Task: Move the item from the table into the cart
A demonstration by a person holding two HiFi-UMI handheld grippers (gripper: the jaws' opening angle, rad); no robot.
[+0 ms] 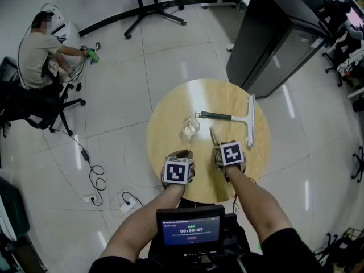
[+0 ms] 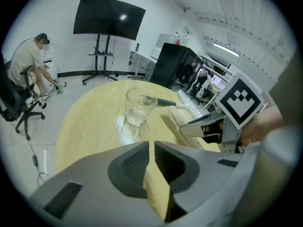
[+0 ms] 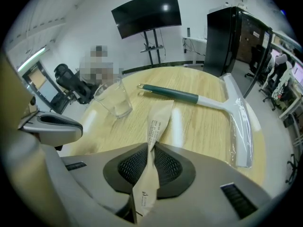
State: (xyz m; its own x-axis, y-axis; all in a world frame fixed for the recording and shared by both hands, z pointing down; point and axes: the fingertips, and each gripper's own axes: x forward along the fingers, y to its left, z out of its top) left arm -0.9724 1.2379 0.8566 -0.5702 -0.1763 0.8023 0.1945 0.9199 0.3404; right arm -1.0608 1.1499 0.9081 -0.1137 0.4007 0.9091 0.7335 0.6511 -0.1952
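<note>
A round wooden table (image 1: pixel 165 147) stands on a glossy white tiled floor in an open workroom, with a tall black cabinet (image 1: pixel 278 38) behind it and a person (image 1: pixel 37 50) seated on an office chair off to the far left. A dark monitor (image 3: pixel 147 7) on a wheeled stand shows against the back wall.

The right gripper (image 3: pixel 150 162) is clamped on a long, narrow brown paper packet (image 3: pixel 158 122), its ribbed pads pinching the packet partway along. The packet is at the near part of the table, right of centre. Its long axis runs straight out from the jaws, away from the person. The far end leans slightly right and points toward the green handle of a squeegee (image 3: pixel 199 98), while the short printed end sticks out behind the pads. Whether the far end rests on the wood I cannot tell.

The squeegee lies across the table beyond the packet, handle to the left and the white, plastic-wrapped blade to the right. An empty clear glass (image 1: pixel 190 128) stands upright just left of the packet's far end, apart from it.

The left gripper (image 2: pixel 154 160) is low over the near edge, its jaws drawn together with only a thin slit between them and nothing held. A small screen (image 1: pixel 190 227) sits at the person's chest.
</note>
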